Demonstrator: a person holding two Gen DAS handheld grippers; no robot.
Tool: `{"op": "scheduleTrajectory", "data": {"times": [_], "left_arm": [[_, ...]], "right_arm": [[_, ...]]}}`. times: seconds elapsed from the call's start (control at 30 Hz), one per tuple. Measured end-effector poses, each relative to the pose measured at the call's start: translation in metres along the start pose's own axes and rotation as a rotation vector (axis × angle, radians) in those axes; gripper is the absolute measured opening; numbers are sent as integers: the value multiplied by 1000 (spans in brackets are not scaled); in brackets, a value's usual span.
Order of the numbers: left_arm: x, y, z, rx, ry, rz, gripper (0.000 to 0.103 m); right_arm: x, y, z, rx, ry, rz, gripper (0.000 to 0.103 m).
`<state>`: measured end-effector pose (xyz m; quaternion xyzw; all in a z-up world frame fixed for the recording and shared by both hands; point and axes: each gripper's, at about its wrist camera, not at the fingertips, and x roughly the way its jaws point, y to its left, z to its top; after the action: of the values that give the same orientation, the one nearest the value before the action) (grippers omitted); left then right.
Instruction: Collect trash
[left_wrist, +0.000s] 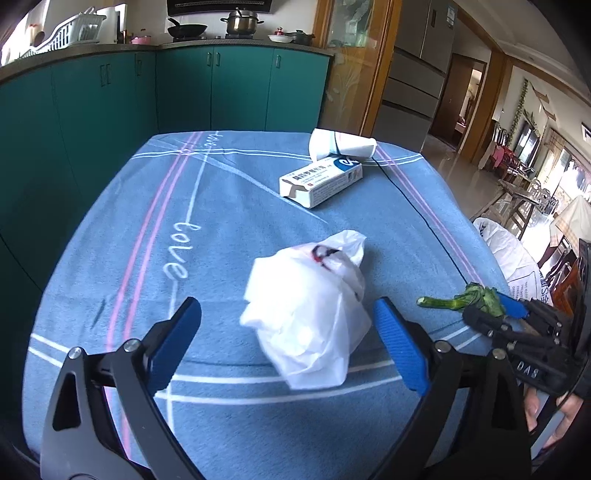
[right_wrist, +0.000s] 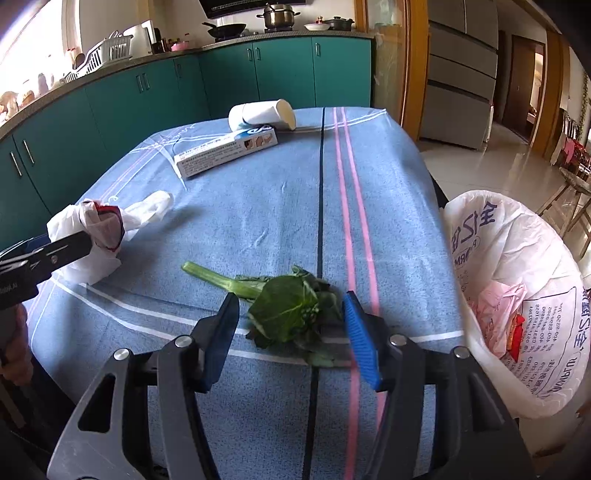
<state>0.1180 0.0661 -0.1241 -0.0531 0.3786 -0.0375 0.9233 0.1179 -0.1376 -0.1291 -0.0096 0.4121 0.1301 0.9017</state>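
A crumpled white plastic bag (left_wrist: 310, 314) lies on the blue tablecloth (left_wrist: 221, 229). My left gripper (left_wrist: 288, 306) stands open around it, and neither blue pad presses on the bag. A green leafy vegetable scrap (right_wrist: 288, 310) with a long stem lies near the table's right edge. My right gripper (right_wrist: 291, 297) is open with the leaf between its fingers, and the pads stand just clear of the leaf. The same scrap (left_wrist: 465, 301) appears in the left wrist view beside the right gripper's tips. The bag (right_wrist: 92, 229) shows in the right wrist view, partly behind a left finger.
A white and blue carton (left_wrist: 321, 181) and a tipped paper cup (left_wrist: 340, 144) lie at the table's far side. A bin lined with a printed white bag (right_wrist: 517, 295) stands beside the table's right edge, with pink and red rubbish inside. Green kitchen cabinets (left_wrist: 110, 110) run behind.
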Motion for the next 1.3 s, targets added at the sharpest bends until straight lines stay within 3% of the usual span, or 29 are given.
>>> {"op": "scheduleTrajectory", "data": {"times": [0.17,0.33,0.47,0.53,0.73,0.93,1.1,1.3], "left_arm": [[9,-7,-2,11,-5,8,93],[15,-13,-5,37,11,-10,59],[13,-14,-6,42,2,-11,44],[8,-13,-5,38,-6,-12,40],[-24,-4,3,1,-79,-18,37],[-76,-7,23,-19,-221,-62,37],[-90,-42,40,31,-270,-146,37],[-65,-127,50,129,-224,-323,37]], "right_arm": [[0,7,-2,-29,0,7,57],[0,12,-3,-51,-6,15,49],[-3,13,-3,-58,-14,32,27],[-5,11,-3,-49,-23,40,22],[-21,4,-1,-35,-73,36,19],[-47,-18,5,11,-153,33,19],[-64,-46,8,64,-215,10,19],[-95,-99,0,147,-284,-96,19]]}}
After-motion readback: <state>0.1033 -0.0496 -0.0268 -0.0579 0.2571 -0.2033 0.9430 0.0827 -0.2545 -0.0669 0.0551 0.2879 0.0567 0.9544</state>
